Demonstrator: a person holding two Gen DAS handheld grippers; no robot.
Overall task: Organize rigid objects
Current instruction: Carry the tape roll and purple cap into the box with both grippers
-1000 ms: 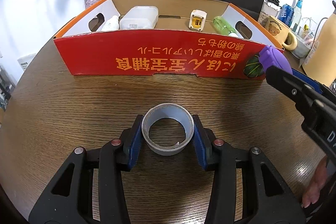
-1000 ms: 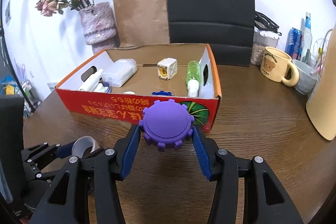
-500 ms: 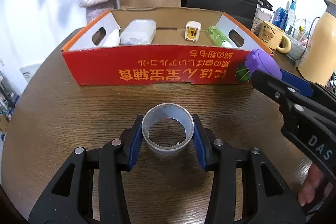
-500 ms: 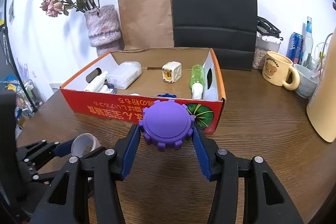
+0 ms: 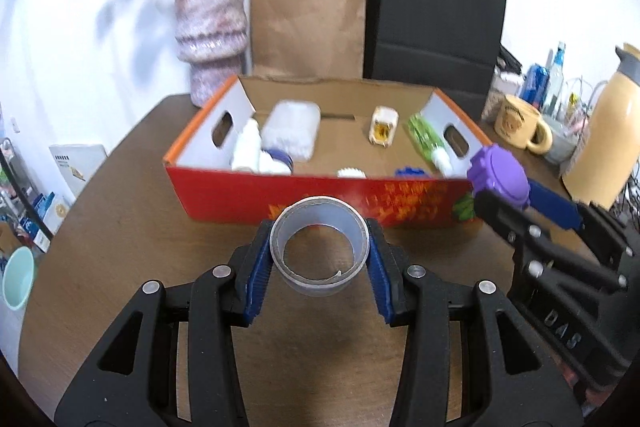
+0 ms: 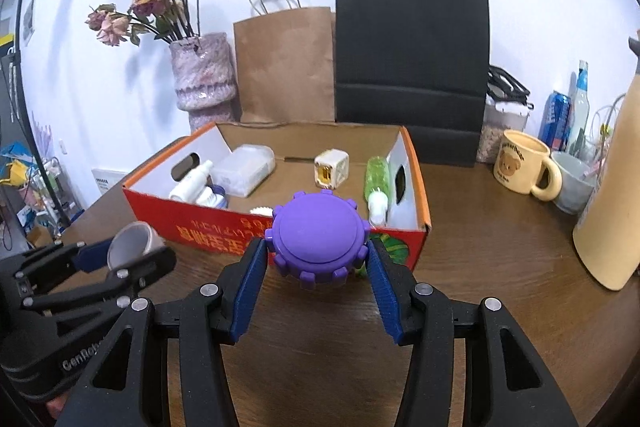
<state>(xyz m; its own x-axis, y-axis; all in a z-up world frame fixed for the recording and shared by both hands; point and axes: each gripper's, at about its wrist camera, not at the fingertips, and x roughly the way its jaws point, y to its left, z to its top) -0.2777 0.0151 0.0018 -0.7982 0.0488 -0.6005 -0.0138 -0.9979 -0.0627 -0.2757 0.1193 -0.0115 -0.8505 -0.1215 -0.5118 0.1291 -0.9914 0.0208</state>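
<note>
1. The left hand-held gripper (image 5: 319, 264) is clamped on a tape roll (image 5: 319, 245), lifted clear of the tabletop (image 5: 120, 227); the box's (image 5: 248, 193) printed front is blurred and partly hidden behind it.
2. The right hand-held gripper (image 6: 319, 259) is clamped on a purple gear (image 6: 318, 237), covering the box front (lettering cut off).
3. Small items low in the box are hard to make out.
4. Brown wooden tabletop; a vase (image 6: 203, 75) and paper bags (image 6: 285, 67) at the far edge, a mug (image 6: 522, 167) toward the right edge, white wall behind.
</note>
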